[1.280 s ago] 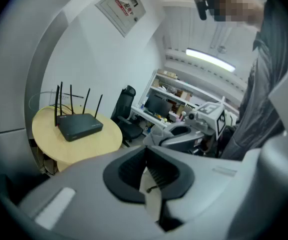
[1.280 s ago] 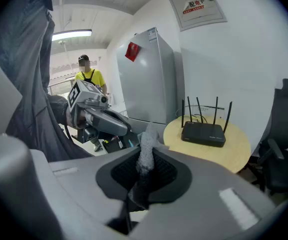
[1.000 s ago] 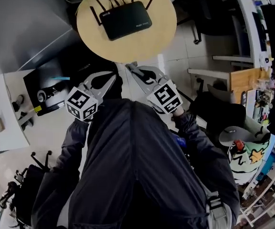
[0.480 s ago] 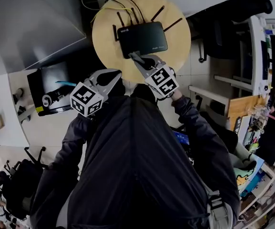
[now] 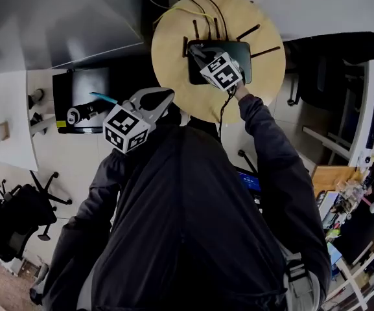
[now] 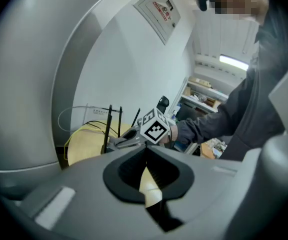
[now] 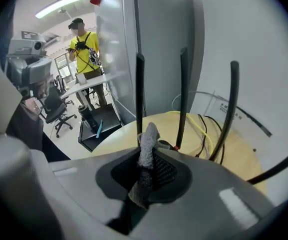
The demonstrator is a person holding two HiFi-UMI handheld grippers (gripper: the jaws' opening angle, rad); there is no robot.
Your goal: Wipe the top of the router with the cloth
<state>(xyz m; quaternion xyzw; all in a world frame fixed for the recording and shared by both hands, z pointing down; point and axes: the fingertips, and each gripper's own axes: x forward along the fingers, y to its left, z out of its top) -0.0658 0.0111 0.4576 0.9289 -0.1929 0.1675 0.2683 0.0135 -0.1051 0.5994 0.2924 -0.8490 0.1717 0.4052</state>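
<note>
Grey cloth (image 7: 146, 144) was pinched between the clenched jaws of the right gripper (image 5: 194, 52), and a tuft of it stood up past the tips; this gripper hung over the end of the black router (image 5: 242, 60) on the person's left; the router lay on the round wooden table (image 5: 174, 70), with its antennas (image 7: 139, 91) upright at the back; whether the cloth touched the top I could not tell, because the gripper body covered that place in each view. The left gripper (image 5: 164, 97) was near the person's chest, off the table edge, its jaws closed together on nothing. To my judgement the step in hand was the start of the wipe; the next move would call for pressing the cloth down lightly and sweeping it across the top toward the other end, clear of the antennas, and not so hard that the router slides.
</note>
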